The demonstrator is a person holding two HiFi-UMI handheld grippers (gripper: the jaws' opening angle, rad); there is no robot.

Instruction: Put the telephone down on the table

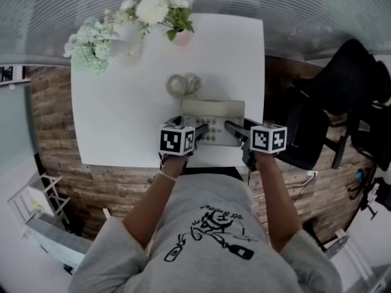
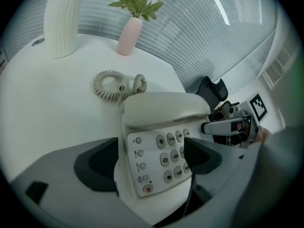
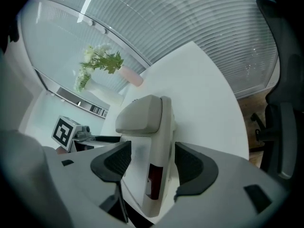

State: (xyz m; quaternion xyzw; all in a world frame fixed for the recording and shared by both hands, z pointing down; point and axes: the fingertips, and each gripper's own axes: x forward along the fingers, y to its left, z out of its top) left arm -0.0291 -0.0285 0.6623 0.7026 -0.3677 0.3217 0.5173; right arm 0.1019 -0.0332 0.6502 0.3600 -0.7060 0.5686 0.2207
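Note:
A cream push-button telephone with its handset in the cradle sits at the near edge of the white table. Its coiled cord lies just behind it. My left gripper is shut on the telephone's left front part; in the left gripper view its pads press the keypad body from both sides. My right gripper is shut on the right end, with the telephone seen edge-on between both pads. I cannot tell whether the base rests on the table or hangs just above it.
A pink vase and a bunch of pale flowers in a tall white vase stand at the table's far edge. A black office chair is to the right of the table. The table's near edge lies just below the telephone.

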